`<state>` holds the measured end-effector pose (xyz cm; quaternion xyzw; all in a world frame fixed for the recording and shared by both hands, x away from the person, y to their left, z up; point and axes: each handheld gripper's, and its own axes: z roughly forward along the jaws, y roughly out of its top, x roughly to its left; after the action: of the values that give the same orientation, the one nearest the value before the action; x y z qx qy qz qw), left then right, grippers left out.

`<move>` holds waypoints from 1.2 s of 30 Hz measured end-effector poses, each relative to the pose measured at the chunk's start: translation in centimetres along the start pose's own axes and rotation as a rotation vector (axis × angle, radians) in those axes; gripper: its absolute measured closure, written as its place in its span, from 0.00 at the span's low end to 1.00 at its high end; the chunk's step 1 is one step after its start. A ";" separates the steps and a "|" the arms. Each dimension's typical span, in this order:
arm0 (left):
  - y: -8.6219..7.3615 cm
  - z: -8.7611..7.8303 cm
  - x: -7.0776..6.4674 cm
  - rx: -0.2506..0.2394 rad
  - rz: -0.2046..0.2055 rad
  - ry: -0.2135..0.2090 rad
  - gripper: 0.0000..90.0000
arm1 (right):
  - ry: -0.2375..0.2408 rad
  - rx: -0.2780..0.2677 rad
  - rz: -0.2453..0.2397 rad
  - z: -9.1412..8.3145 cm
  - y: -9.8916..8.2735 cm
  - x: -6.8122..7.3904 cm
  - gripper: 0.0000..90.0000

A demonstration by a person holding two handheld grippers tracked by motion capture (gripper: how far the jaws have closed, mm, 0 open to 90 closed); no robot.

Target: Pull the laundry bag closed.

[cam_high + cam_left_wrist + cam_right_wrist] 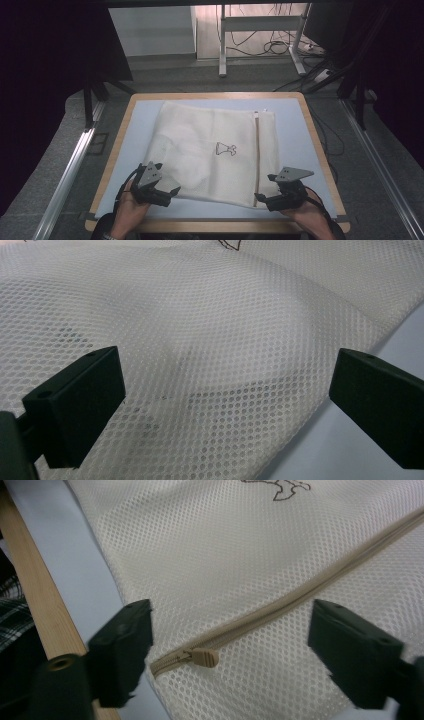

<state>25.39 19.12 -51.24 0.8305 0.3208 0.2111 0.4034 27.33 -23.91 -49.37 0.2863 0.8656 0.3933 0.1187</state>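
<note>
A white mesh laundry bag lies flat on the table, with a small dark drawing near its middle. A beige zipper runs along its right side. My left gripper sits at the bag's near left corner, jaws open above the mesh and gripping nothing. My right gripper hovers at the zipper's near end. In the right gripper view the zipper pull lies between the open jaws, and neither pad touches it.
The table has a pale blue mat and a wooden rim. The bag's near edge lies close to the front rim. Metal rails flank the table. A desk frame and cables stand on the floor beyond.
</note>
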 end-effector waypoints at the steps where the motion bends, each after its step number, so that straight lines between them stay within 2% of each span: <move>1: 0.0 0.0 0.0 0.000 0.000 0.000 0.01 | -0.004 0.008 -0.005 0.0 0.0 0.0 0.31; 4: 0.0 0.0 0.0 0.000 0.002 -0.001 0.01 | -0.003 0.036 -0.012 0.0 0.0 -0.1 0.42; 7: 0.0 0.0 -0.1 0.003 0.006 -0.001 0.01 | 0.029 0.052 -0.028 0.0 0.0 -0.2 0.55; 11: 0.0 0.1 -0.1 0.007 0.009 -0.002 0.01 | 0.057 0.072 -0.061 0.2 0.0 -0.1 0.64; 25: 0.2 0.4 -0.4 0.022 0.024 -0.014 0.01 | 0.103 0.114 -0.115 1.1 -0.1 0.3 0.79; 28: 0.2 0.6 -0.5 0.027 0.022 -0.021 0.01 | 0.110 0.104 -0.129 0.9 0.0 0.4 0.84; 36: 0.5 0.9 -0.8 0.025 0.009 -0.042 0.01 | 0.133 0.131 -0.164 0.9 -0.1 0.9 0.93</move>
<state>25.56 17.88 -51.46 0.8412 0.3110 0.1913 0.3987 27.00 -22.84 -50.02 0.1948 0.9159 0.3431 0.0740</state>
